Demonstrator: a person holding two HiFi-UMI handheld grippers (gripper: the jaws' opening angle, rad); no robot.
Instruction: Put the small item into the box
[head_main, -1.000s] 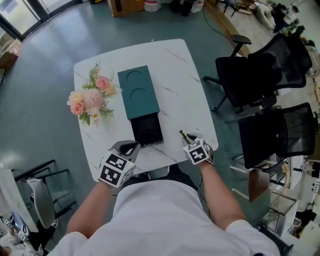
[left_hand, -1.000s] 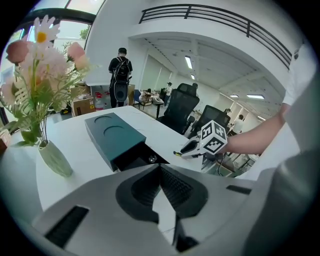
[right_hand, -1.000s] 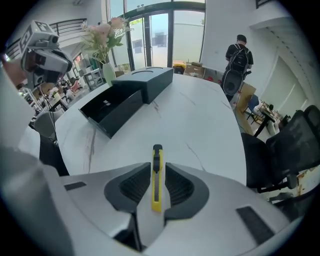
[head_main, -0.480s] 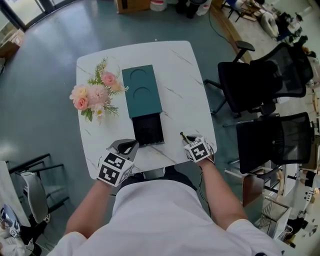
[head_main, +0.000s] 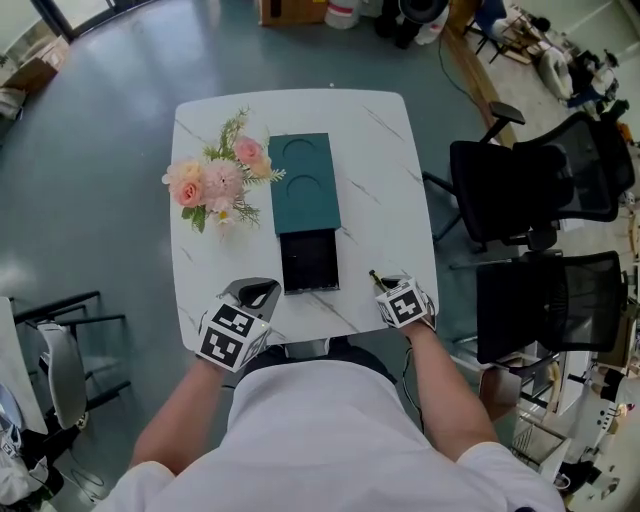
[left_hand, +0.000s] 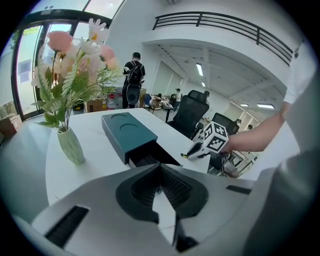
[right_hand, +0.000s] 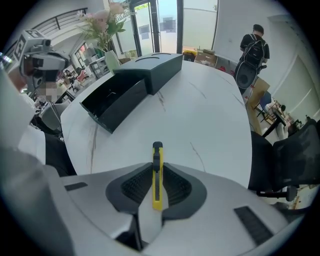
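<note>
Nearest the person, the left gripper (left_hand: 161, 170) hangs over the near edge of the white worktop (head_main: 375, 200), its jaws pressed together at the tips with nothing between them. Beside it to the right, the right gripper (right_hand: 157, 169) pinches a yellow utility knife (right_hand: 157, 154) upright between its jaws, the dark tip poking out past them toward the table's middle. Just beyond and between the two grippers, the dark drawer (head_main: 309, 260) stands pulled out of the teal box (head_main: 303, 185), open and, as far as can be seen, empty. Further left stand the pink flowers (head_main: 215, 182). Over the last second only the head camera has shifted; both grippers sit where they were against the worktop. The knife is therefore secured but not yet carried, and a short move left over the drawer probably remains.
</note>
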